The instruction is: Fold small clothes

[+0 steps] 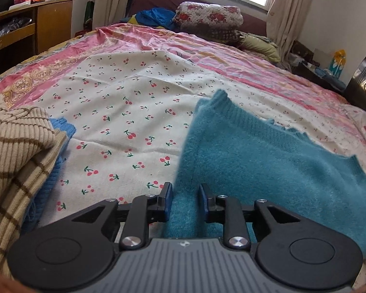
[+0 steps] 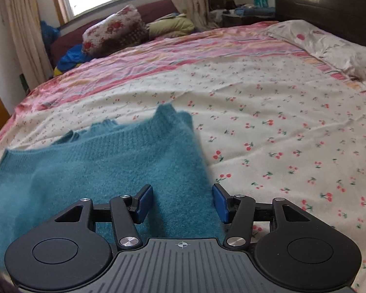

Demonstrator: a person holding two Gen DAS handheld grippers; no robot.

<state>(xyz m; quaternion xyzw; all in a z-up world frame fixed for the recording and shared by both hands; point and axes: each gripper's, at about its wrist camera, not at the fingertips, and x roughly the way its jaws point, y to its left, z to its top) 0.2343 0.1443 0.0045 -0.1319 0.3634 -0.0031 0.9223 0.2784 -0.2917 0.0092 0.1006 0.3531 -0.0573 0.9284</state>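
A fuzzy teal sweater (image 1: pixel 268 161) lies on the cherry-print bedsheet (image 1: pixel 124 102), its ribbed collar edge pointing away from me. My left gripper (image 1: pixel 185 201) is open, its blue pads either side of the sweater's near left edge. In the right wrist view the same teal sweater (image 2: pixel 109 166) fills the lower left. My right gripper (image 2: pixel 183 201) is open wide over the sweater's near right edge, with fabric between the pads. Whether either gripper touches the cloth I cannot tell.
A beige striped knit (image 1: pixel 14 151) lies over a blue knit (image 1: pixel 61 127) at my left. A floral quilt roll (image 1: pixel 207 15) and blue cloth (image 1: pixel 156 15) sit at the bed's far end. A wooden cabinet (image 1: pixel 31 26) stands left; a dark headboard (image 2: pixel 329 5) and pillow (image 2: pixel 329 46) are right.
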